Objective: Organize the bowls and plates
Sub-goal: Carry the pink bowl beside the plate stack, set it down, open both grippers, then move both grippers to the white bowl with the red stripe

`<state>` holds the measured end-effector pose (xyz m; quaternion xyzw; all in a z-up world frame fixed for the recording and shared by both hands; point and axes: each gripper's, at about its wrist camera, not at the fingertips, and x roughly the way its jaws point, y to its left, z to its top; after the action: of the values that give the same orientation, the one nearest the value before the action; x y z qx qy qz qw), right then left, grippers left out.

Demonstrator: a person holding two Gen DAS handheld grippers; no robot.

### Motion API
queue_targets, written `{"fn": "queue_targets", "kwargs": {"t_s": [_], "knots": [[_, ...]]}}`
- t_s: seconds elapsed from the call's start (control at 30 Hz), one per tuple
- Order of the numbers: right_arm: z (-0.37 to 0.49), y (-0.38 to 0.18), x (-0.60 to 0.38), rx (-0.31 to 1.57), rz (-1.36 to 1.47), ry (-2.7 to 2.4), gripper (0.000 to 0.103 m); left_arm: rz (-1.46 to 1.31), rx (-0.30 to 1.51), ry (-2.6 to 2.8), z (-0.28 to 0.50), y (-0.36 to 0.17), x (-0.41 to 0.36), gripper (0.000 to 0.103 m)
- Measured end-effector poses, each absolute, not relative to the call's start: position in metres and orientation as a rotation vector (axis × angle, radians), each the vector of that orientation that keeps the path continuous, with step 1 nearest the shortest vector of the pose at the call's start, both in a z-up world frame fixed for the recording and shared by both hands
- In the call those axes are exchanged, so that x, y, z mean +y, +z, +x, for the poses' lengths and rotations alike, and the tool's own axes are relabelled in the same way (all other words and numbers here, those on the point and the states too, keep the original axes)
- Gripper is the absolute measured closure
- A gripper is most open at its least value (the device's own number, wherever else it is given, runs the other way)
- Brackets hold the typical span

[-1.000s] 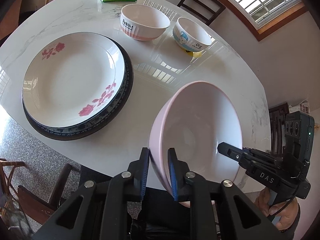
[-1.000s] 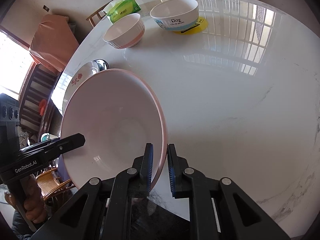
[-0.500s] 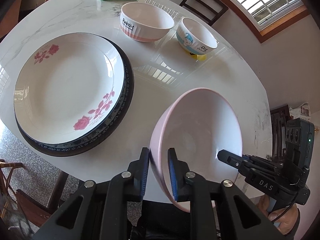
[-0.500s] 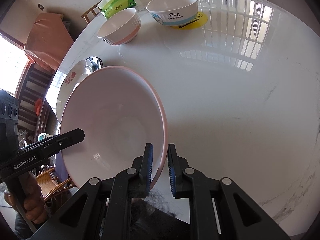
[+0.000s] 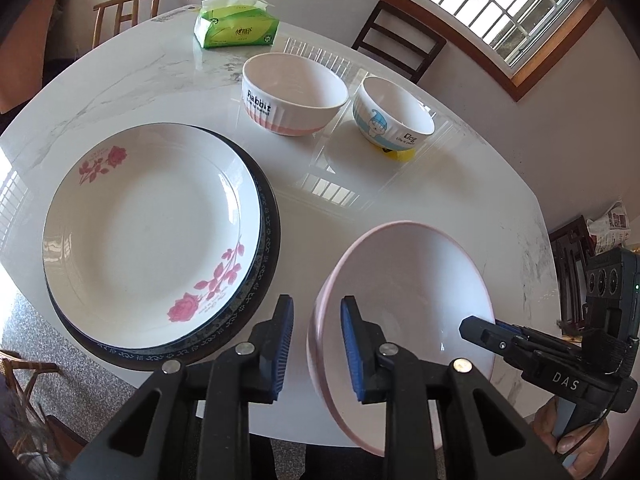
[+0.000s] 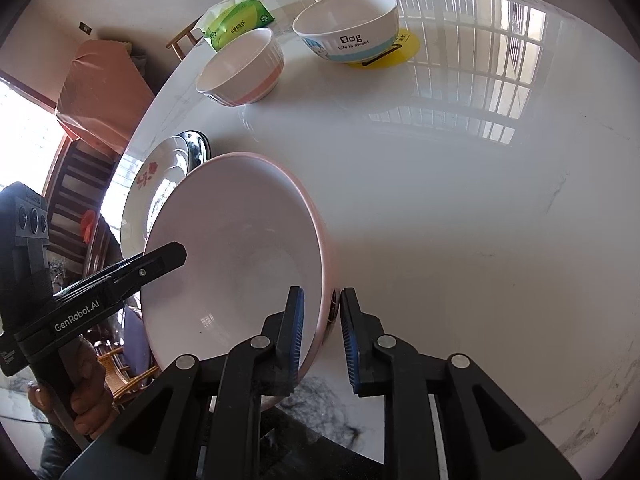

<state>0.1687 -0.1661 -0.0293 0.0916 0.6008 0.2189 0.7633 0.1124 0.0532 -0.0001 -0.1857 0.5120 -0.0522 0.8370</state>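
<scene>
Your left gripper [image 5: 316, 334] and right gripper [image 6: 322, 330] jaws just spread apart, straddling the pink bowl's [image 5: 408, 300] rim without pressing.

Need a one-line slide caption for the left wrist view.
Left tongs opening around the rim of the pink bowl, beside stacked plates on the marble table.

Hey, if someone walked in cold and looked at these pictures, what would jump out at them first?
The big pink bowl near the table's front edge, its rim between the fingers of both the left gripper and the right gripper, whose jaws have just been opening. To its left lies a white rose-patterned plate stacked on a dark blue-rimmed plate. Farther back stand the "Rabbit" bowl and "Dog" bowl.
</scene>
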Motion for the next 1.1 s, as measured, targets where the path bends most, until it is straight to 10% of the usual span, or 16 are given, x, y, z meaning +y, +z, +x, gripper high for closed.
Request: {"fn": "queue_targets", "kwargs": {"t_s": [0.2, 0.5, 1.1], "knots": [[0.150, -0.003, -0.185, 1.060, 0.229, 0.436, 0.065, -0.433, 0.943, -0.062, 0.073, 0.020, 0.067, 0.039], [0.047, 0.023, -0.189, 0.674, 0.338, 0.325, 0.042, -0.211, 0.711, -0.028, -0.021, 0.026, 0.036, 0.038], [-0.037, 0.022, -0.167, 0.571, 0.336, 0.512, 0.000, -0.259, 0.594, -0.173, -0.090, 0.037, 0.029, 0.031]]}}
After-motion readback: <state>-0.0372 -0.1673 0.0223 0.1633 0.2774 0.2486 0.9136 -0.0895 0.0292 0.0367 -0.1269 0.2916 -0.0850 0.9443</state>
